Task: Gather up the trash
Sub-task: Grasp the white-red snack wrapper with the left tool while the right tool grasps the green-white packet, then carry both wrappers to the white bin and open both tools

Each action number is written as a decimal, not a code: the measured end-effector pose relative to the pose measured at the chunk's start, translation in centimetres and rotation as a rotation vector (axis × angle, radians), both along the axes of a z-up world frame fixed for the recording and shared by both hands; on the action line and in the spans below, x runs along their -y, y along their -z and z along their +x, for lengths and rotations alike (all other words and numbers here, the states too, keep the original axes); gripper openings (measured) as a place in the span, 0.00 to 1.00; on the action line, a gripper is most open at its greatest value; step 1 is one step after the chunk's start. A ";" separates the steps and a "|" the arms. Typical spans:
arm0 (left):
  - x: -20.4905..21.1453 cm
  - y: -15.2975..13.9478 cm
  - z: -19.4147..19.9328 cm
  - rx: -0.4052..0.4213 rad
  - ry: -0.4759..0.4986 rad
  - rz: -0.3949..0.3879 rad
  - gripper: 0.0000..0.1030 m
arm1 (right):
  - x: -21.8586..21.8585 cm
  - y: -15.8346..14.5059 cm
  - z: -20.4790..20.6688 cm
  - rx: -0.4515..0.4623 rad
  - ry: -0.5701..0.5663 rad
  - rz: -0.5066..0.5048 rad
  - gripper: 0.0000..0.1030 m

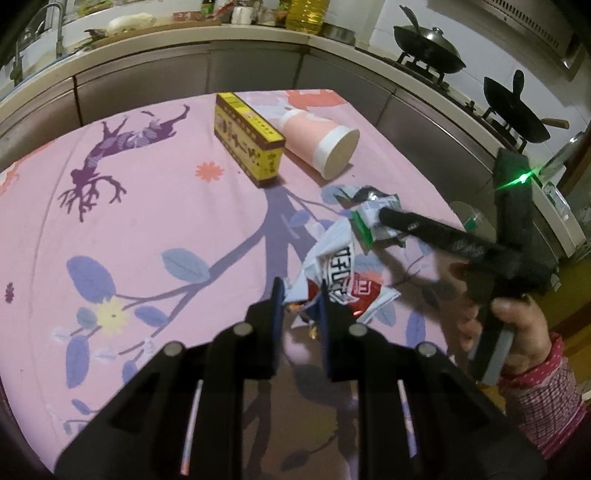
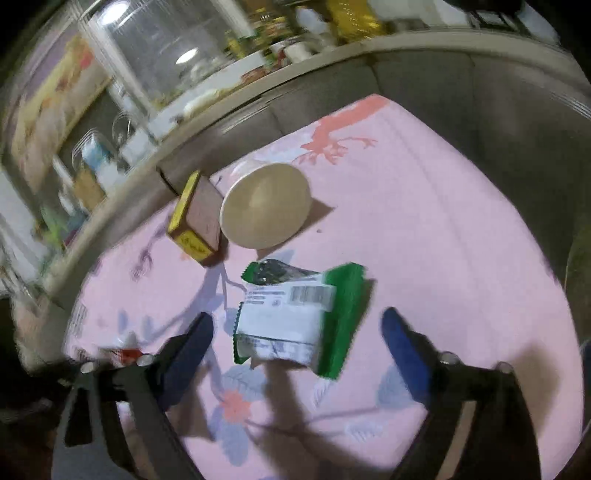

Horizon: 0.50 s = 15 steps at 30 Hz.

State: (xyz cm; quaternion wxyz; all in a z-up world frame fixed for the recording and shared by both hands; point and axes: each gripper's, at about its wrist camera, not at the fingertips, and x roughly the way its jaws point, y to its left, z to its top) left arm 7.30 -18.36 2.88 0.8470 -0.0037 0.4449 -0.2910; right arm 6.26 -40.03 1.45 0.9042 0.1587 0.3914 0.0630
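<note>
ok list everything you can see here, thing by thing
green and white wrapper: 1, flat on the cloth between the right gripper's open fingers
red and white wrapper: 1, crumpled, near edge of the cloth, pinched by the left gripper
yellow box: 1, yellow and maroon, far part of the cloth, beside the cup
pink cup: 1, pink with white bands, lying on its side right of the box
tablecloth: 1, pink with purple branch and flower print, covers the table
woks: 2, black, on the stove at far right
oil bottle: 1, yellow, on the counter behind
left gripper: 1, black, blue pads, shut on the red and white wrapper
right gripper: 1, black, blue pads, open
right hand: 1, patterned red sleeve, holds the right gripper's handle
</note>
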 end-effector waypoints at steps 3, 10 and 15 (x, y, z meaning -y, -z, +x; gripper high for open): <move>0.0 -0.3 0.1 0.006 -0.004 0.006 0.16 | -0.1 0.6 0.0 -0.012 -0.055 0.071 0.21; 4.9 -1.9 0.4 0.026 0.113 0.000 0.16 | 5.7 -1.3 -5.6 0.077 0.079 0.110 0.15; 13.9 -3.9 -0.5 0.066 0.297 -0.027 0.16 | 13.8 -1.4 -10.9 0.082 0.268 0.141 0.15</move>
